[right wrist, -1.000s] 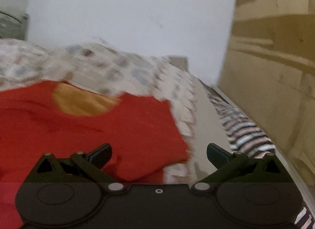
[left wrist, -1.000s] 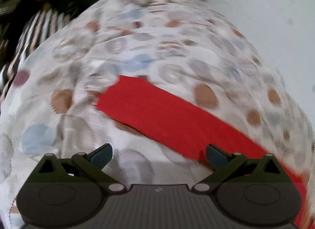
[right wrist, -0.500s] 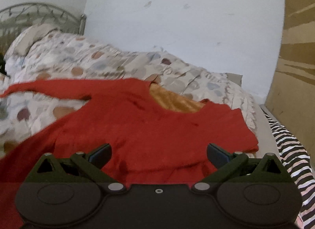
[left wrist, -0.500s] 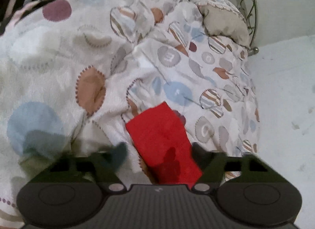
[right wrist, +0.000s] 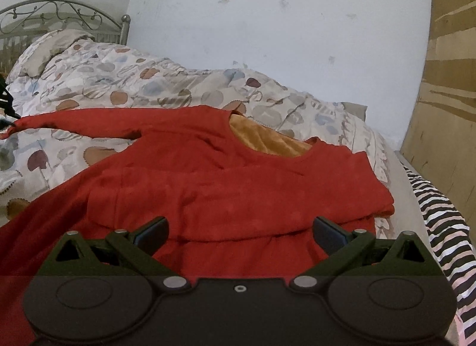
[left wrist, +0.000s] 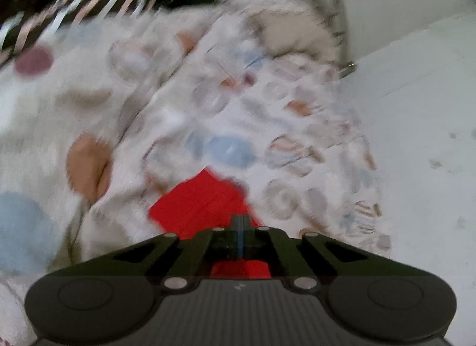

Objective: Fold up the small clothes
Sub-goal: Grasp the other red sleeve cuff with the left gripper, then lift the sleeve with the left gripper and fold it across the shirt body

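Observation:
A red long-sleeved top (right wrist: 226, 185) with an orange lining at the neck lies spread on a spotted quilt (right wrist: 125, 84). Its right side is folded over the body; its left sleeve stretches out to the far left. My left gripper (left wrist: 241, 227) is shut on the end of that red sleeve (left wrist: 199, 197), which sticks out beyond the fingertips. My right gripper (right wrist: 239, 231) is open and empty, just above the lower part of the top.
A metal bed headboard (right wrist: 56, 18) and a pillow (right wrist: 50, 48) stand at the far left. A striped blanket (right wrist: 440, 227) lies along the right bed edge beside a brown cardboard wall (right wrist: 446, 93). A white wall (right wrist: 267, 18) runs behind the bed.
My left gripper has closed on the end of the red sleeve. My right gripper has drawn back a little, so more of the top shows.

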A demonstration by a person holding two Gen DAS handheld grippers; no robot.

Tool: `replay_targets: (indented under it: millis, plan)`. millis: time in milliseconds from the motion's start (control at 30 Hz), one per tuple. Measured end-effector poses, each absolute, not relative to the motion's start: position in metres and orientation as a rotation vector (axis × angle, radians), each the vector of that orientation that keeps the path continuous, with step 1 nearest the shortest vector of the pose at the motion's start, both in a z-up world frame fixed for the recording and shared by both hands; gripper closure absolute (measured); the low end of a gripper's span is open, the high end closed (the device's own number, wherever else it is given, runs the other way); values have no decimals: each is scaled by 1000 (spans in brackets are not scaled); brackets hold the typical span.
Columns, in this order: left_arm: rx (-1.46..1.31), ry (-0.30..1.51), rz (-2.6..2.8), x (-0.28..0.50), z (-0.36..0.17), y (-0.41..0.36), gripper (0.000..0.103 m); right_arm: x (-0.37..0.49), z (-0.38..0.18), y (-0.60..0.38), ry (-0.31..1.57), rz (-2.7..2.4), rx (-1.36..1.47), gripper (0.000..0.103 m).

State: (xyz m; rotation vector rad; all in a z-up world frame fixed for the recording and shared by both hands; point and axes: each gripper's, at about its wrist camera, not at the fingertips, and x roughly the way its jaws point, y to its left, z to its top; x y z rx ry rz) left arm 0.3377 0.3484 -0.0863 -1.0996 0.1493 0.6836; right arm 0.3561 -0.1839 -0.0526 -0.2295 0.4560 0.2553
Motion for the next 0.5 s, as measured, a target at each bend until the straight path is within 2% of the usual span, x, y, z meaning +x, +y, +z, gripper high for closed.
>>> replay_targets:
  millis: [233,433,467,500]
  plan:
    - [-762,-60,423,349,-17,282,103,341,-44,-196,392,240,-154,1]
    - [-752,139,366,371,-25,247,103,341,-44,-216,409,224,-32,0]
    - [-765,181,386,373,-30,246,101,343,-45,-216,417,220,-22,0]
    - [-779,215,410,371,-34,246,91,346,-46,-217,425,219,-13,0]
